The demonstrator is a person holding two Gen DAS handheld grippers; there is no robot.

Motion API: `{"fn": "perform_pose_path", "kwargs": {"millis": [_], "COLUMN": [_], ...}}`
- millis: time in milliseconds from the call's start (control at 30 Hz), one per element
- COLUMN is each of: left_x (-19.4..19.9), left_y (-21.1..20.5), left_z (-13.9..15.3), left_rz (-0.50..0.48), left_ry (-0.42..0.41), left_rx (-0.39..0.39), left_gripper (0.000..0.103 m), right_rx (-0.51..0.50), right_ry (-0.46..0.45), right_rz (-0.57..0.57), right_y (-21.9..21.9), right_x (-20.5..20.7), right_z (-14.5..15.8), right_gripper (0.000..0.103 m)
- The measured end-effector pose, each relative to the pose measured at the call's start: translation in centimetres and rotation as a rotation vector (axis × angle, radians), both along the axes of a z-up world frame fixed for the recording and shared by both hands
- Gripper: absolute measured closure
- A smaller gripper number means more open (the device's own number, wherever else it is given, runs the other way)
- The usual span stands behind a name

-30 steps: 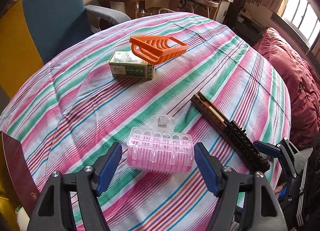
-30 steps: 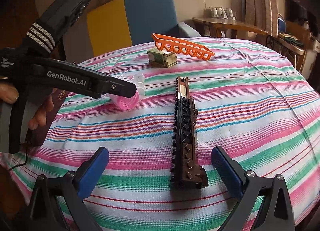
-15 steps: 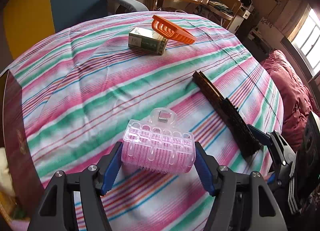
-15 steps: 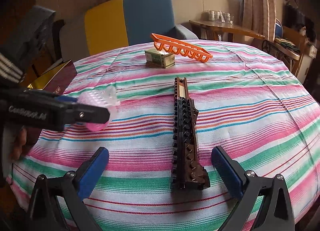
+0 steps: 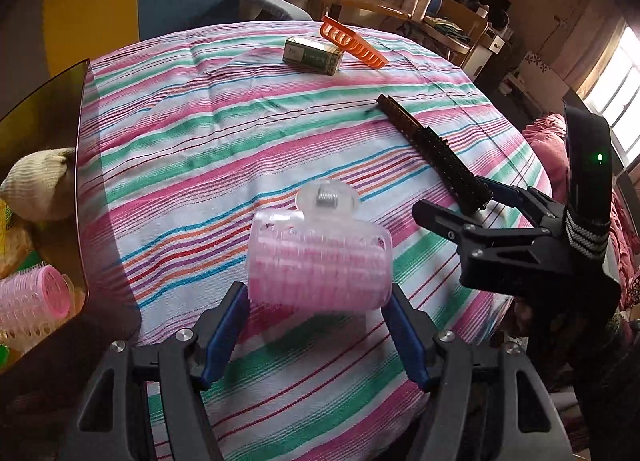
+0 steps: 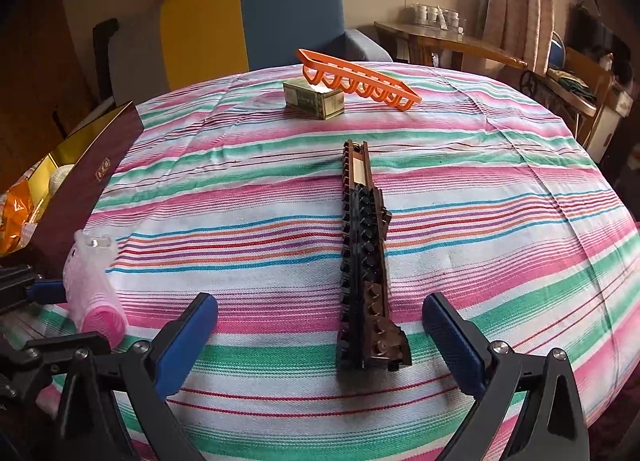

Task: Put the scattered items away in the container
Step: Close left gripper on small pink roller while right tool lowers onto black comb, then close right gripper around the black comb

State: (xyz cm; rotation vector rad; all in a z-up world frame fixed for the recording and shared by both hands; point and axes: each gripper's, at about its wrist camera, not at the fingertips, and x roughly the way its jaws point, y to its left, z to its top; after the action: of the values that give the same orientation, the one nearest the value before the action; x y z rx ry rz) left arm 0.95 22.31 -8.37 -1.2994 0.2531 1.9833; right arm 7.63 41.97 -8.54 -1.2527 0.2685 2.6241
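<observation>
Box (image 5: 80,189) holds pink roller (image 5: 30,297), knit ball (image 5: 40,183).

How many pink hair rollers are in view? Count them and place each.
2. One pink roller is clamped in the left gripper; a second roller lies inside the box. More may be hidden there.

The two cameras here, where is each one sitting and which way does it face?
Left wrist view: sits on the left gripper, looking down across the striped table; jaws clamp a pink hair roller; the right gripper shows too.
Right wrist view: sits on the right gripper, facing the window; open jaws flank a brown comb.
Shared: roller, comb, green box, orange rack, container.
</observation>
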Motion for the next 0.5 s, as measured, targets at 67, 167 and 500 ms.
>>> {"fn": "perform_pose_path", "kwargs": {"millis": [67,167,500], "left_x": [-0.2,-0.3,0.5], "left_y": [-0.2,-0.5,-0.4], "left_z": [0.0,0.0,-0.1], "left_rz": [0.01,0.025,0.003], "left_ry": [-0.01,-0.02,0.03], "left_rx": [0.02,0.045,0.031], "left_gripper": [0.034,0.034,0.033], "right_rx": [-0.005,-0.021,-0.043], "right_ry": [-0.01,0.016,-0.01], "right_rz": [-0.037,-0.087,-0.071], "right_y": [0.7,2.2,3.3], "right_x": [0.5,1.1,-2.5], "right_z": [0.5,1.6,2.7], "right_gripper": [0.0,0.0,0.044]}}
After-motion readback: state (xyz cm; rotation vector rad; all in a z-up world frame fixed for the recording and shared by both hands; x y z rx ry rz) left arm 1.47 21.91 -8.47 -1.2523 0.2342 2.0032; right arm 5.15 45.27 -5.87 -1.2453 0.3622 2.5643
